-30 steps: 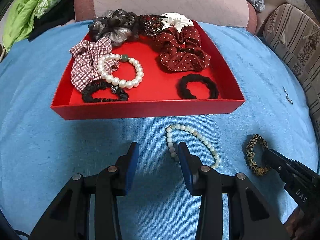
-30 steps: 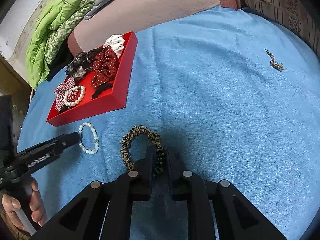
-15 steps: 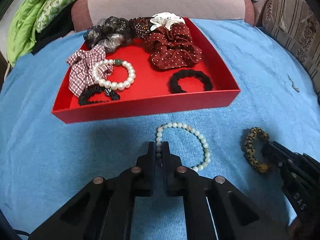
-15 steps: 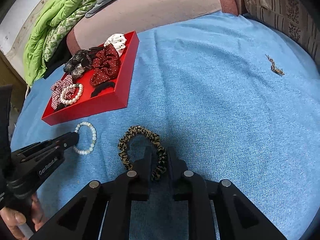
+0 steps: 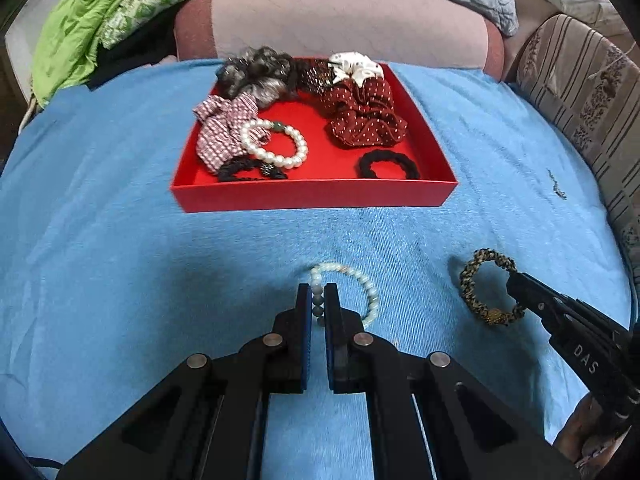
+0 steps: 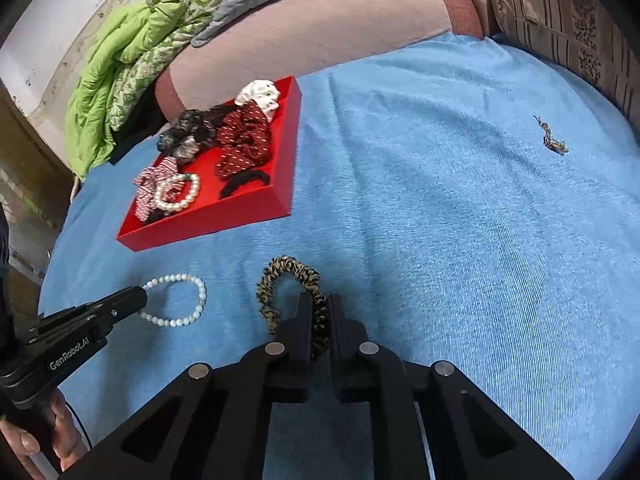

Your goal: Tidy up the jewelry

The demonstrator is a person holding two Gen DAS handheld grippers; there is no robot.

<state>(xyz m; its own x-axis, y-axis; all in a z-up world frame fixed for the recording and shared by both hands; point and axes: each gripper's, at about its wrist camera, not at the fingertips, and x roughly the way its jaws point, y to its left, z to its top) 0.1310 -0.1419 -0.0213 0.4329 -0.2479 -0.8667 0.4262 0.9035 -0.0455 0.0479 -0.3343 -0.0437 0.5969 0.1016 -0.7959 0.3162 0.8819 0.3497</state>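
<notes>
A: Where's the pale bead bracelet (image 5: pixel 347 294)?
B: Clamped at one side between the jaws of the left hand-held gripper (image 5: pixel 318 300); the rest of the loop hangs to its right over the blue bed cover (image 5: pixel 120 260).
A: And the leopard-print scrunchie (image 6: pixel 294 296)?
B: Pinched in the right hand-held gripper (image 6: pixel 321 320), whose jaws have just narrowed onto its band.
A: The red tray (image 5: pixel 312 194)?
B: Ahead of the left hand-held gripper, well apart, holding scrunchies and a pearl bracelet (image 5: pixel 276 148).

Glossy pearl bracelet (image 5: pixel 276 145) in matt red tray (image 5: pixel 312 196) (ribbed blue cloth (image 5: pixel 120 260) beneath).
</notes>
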